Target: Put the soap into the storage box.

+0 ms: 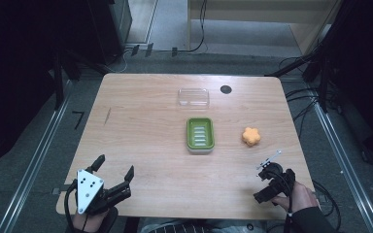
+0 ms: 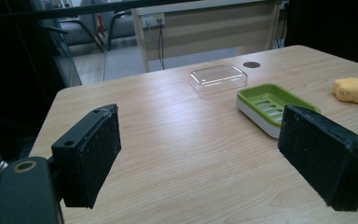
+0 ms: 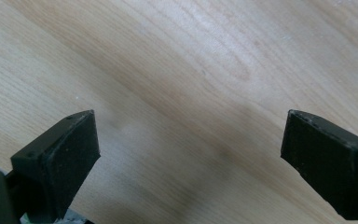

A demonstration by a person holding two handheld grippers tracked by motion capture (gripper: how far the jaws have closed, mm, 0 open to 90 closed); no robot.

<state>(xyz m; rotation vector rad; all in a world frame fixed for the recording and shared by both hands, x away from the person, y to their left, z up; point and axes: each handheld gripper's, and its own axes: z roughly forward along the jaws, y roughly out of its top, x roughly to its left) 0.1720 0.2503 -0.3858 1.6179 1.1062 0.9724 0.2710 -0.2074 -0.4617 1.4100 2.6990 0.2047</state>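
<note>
In the high view, the wooden bench (image 1: 141, 145) carries three things near its middle. A green soap dish (image 1: 200, 134) lies at the centre. A clear plastic lid (image 1: 193, 97) lies beyond it, closer to the far edge, apart from the dish. An orange star-shaped sponge (image 1: 251, 136) lies to the right of the dish, well apart from it. A small dark round hole (image 1: 226, 89) is in the bench near the lid. The left gripper (image 1: 112, 174) is at the near left corner, with a grey three-cornered plate on top, and its fingers are spread wide with nothing between them. The right gripper (image 1: 272, 167) is at the near right side, held by a hand (image 1: 302, 195), and it is the gripper nearest to the sponge but does not touch it.

In the left gripper view, the two black fingers (image 2: 88, 158) are released and wide apart above the bare wood. Beyond them are the soap dish (image 2: 272, 105), the clear lid (image 2: 217, 78) behind it, and the sponge (image 2: 353, 89) at the right edge.

In the right gripper view, the fingers (image 3: 60, 158) are also released, standing far apart, and between them there is just the bench surface (image 3: 191, 116).
</note>
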